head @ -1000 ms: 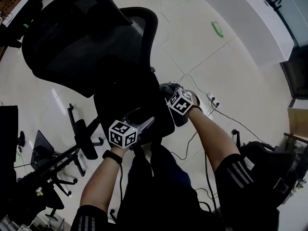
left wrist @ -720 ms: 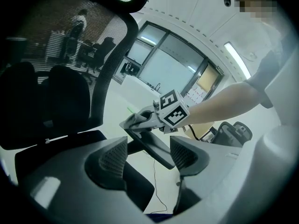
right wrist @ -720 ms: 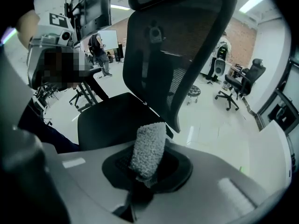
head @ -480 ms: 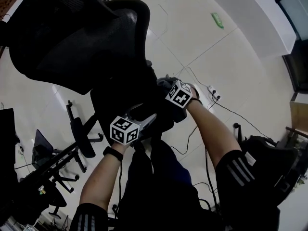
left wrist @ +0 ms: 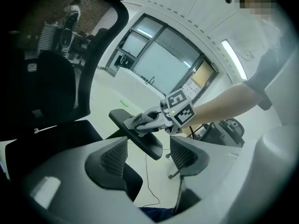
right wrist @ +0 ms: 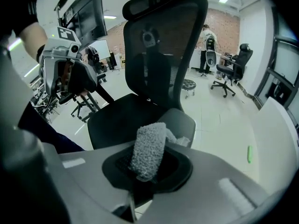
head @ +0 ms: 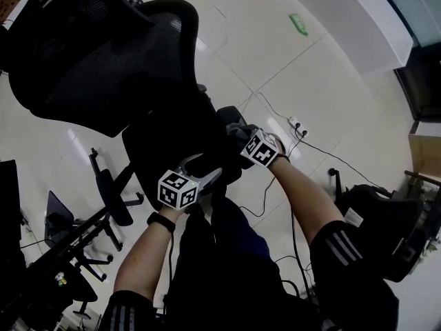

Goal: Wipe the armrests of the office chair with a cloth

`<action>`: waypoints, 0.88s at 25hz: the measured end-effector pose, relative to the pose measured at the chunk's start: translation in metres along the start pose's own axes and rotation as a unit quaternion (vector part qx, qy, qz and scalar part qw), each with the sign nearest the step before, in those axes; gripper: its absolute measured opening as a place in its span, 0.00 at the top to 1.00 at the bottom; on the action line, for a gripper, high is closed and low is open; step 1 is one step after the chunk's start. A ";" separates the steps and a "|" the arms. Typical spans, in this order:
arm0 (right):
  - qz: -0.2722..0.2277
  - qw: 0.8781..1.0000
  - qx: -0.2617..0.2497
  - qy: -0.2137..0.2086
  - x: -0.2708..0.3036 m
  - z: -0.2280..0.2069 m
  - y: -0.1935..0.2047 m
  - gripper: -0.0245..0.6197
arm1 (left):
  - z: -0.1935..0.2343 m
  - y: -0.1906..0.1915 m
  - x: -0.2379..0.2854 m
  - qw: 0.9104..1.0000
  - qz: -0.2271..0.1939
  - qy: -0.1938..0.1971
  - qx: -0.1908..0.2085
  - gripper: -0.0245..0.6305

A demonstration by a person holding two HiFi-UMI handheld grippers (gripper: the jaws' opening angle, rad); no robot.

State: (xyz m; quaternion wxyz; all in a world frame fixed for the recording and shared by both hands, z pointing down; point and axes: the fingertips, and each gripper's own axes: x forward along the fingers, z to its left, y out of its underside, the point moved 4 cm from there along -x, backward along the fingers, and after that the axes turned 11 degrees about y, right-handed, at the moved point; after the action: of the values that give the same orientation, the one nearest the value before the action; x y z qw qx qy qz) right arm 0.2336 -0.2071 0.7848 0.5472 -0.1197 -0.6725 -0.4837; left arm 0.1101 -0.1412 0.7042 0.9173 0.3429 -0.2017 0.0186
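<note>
Well, at 7 o'clock the left gripper (head: 200,178) hangs with jaws apart, empty – use it to steady the black mesh office chair (head: 103,54). At 3 o'clock, the right gripper (head: 244,138) pinches the grey fluffy cloth (right wrist: 148,150) on the black padded armrest (left wrist: 145,141) (press flat, stroke lengthwise).

1. Office chair (head: 103,54), black mesh back, near: 1. Second chair (right wrist: 232,62), far right: 1.
2. Armrest (left wrist: 136,133) clearly seen: 1.
3. Cloth (right wrist: 149,148), grey: 1.
4. Grippers: 2, namely left gripper (left wrist: 149,155) and right gripper (right wrist: 148,167).
5. Green strip (head: 298,24) on far floor: 1.
</note>
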 end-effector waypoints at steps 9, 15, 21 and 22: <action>0.001 0.998 0.062 0.007 -0.032 0.043 0.043 0.91 | -0.026 0.019 0.002 1.000 0.013 0.022 0.004 0.49; 0.003 0.996 0.086 0.013 -0.047 0.070 0.058 0.91 | -0.038 0.032 -0.007 0.999 0.015 0.029 0.003 0.49; 0.017 0.996 0.091 0.018 -0.054 0.090 0.066 0.91 | -0.045 0.045 -0.019 0.999 0.015 0.035 0.001 0.49; 0.021 0.995 0.092 0.016 -0.055 0.093 0.067 0.91 | -0.046 0.046 -0.021 0.999 0.015 0.036 0.001 0.49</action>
State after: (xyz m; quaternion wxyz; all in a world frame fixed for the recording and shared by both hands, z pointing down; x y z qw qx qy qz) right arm 0.2429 -0.0807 0.7791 0.5767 -0.0752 -0.7023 -0.4104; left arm 0.0993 -0.0743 0.6934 0.9231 0.3401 -0.1738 0.0446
